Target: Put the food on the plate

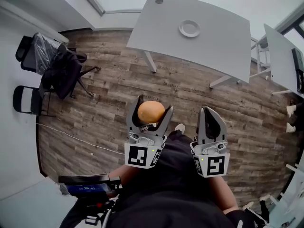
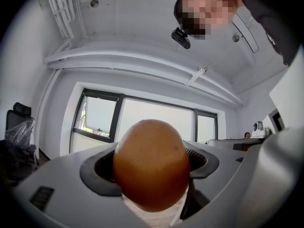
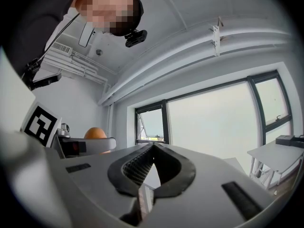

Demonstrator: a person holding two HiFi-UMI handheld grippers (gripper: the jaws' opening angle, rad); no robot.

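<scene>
A round orange-brown food item [image 1: 151,111] sits between the jaws of my left gripper [image 1: 150,114], which is shut on it and held over the wooden floor, close to the person's body. In the left gripper view the food item [image 2: 152,164] fills the gap between the jaws, pointed up at the ceiling and windows. My right gripper [image 1: 212,117] is beside it, shut with nothing held; its jaws [image 3: 151,161] meet at the tips. A white plate [image 1: 189,28] lies on the grey table [image 1: 213,46] far ahead. The food item [image 3: 95,133] also shows at the left of the right gripper view.
A black chair with a dark jacket [image 1: 61,66] stands at the left and another chair [image 1: 27,100] by the wall. A second grey table [image 1: 281,56] is at the right. A dark device [image 1: 85,184] sits low at the left. A cable [image 1: 71,137] runs across the floor.
</scene>
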